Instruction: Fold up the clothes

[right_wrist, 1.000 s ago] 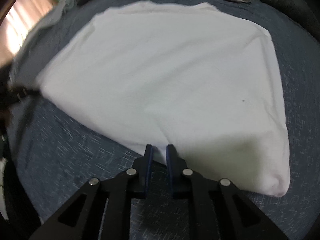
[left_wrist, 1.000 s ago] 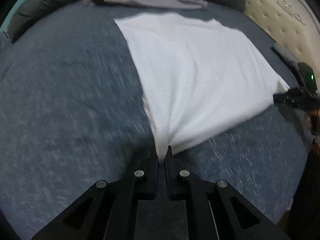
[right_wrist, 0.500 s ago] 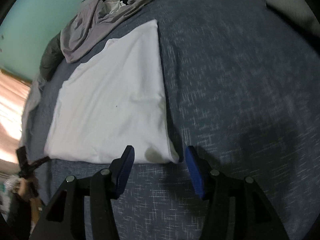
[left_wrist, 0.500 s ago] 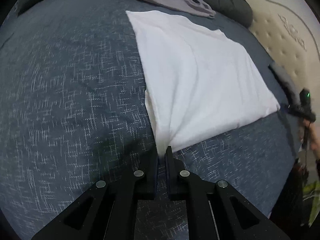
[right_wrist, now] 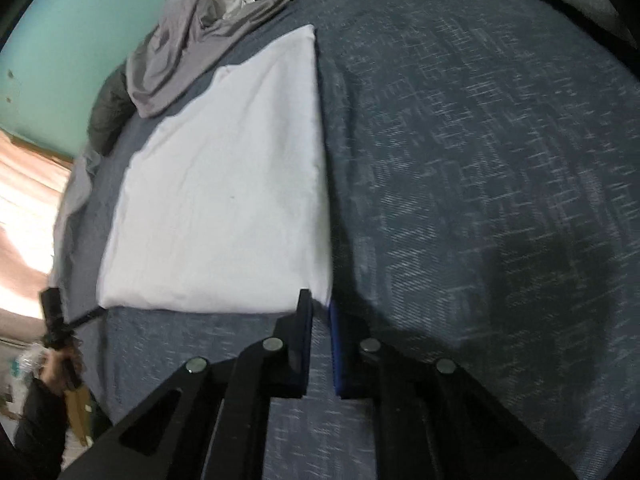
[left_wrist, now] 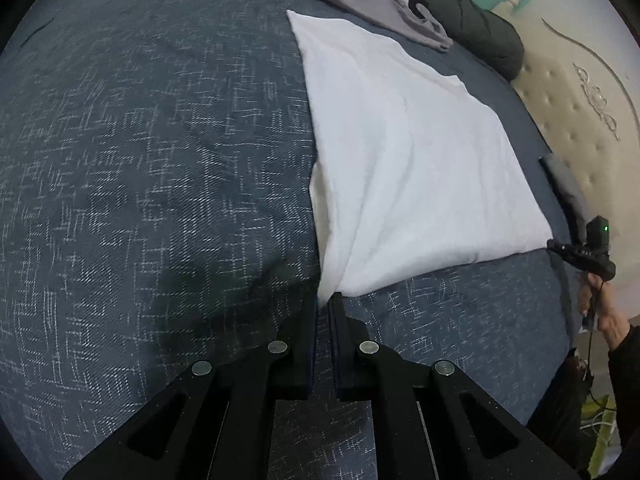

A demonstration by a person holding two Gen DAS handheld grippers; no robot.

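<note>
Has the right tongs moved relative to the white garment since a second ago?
Yes. The right tongs shifted from the white garment's near-edge middle to its near right corner, their jaws just closing on it; the grey clothes pile stays put.

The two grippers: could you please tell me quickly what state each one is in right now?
Left gripper: closed on a near corner of the white cloth.
Right gripper: jaws have just closed, pinching the other near corner of it.
</note>
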